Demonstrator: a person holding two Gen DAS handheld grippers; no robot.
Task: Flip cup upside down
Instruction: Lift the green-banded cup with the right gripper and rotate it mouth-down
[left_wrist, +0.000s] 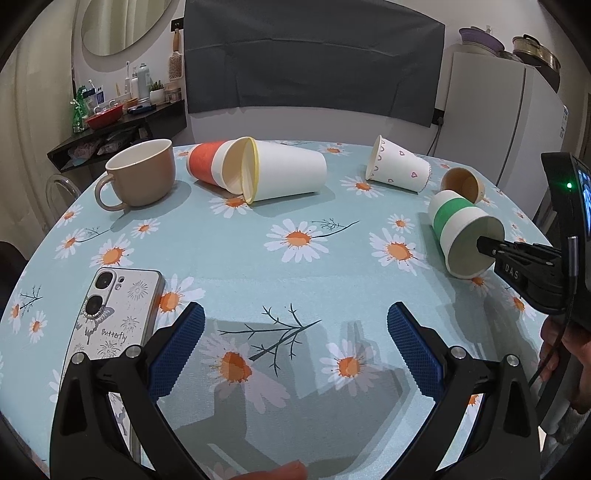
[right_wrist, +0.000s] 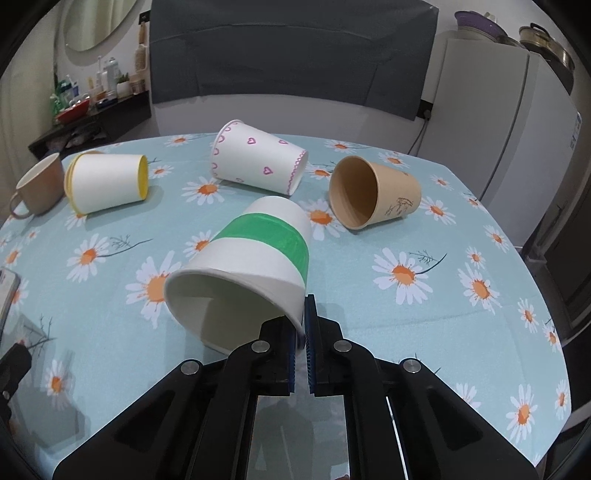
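Note:
A white paper cup with a green band (right_wrist: 258, 254) lies on its side on the daisy tablecloth (right_wrist: 461, 332), mouth toward the right wrist camera. My right gripper (right_wrist: 301, 325) is shut on the cup's rim, one finger inside the mouth and one outside. The same cup (left_wrist: 461, 225) and right gripper (left_wrist: 484, 246) show at the right of the left wrist view. My left gripper (left_wrist: 295, 325) is open and empty, low over the near part of the table, well left of the cup.
Other cups lie on their sides: a brown one (right_wrist: 373, 192), a white one with pink hearts (right_wrist: 258, 162), a white and yellow one (right_wrist: 107, 182), a red-banded one (left_wrist: 205, 162). A tan mug (left_wrist: 142, 175) stands upright. A phone (left_wrist: 114, 317) lies near the left gripper.

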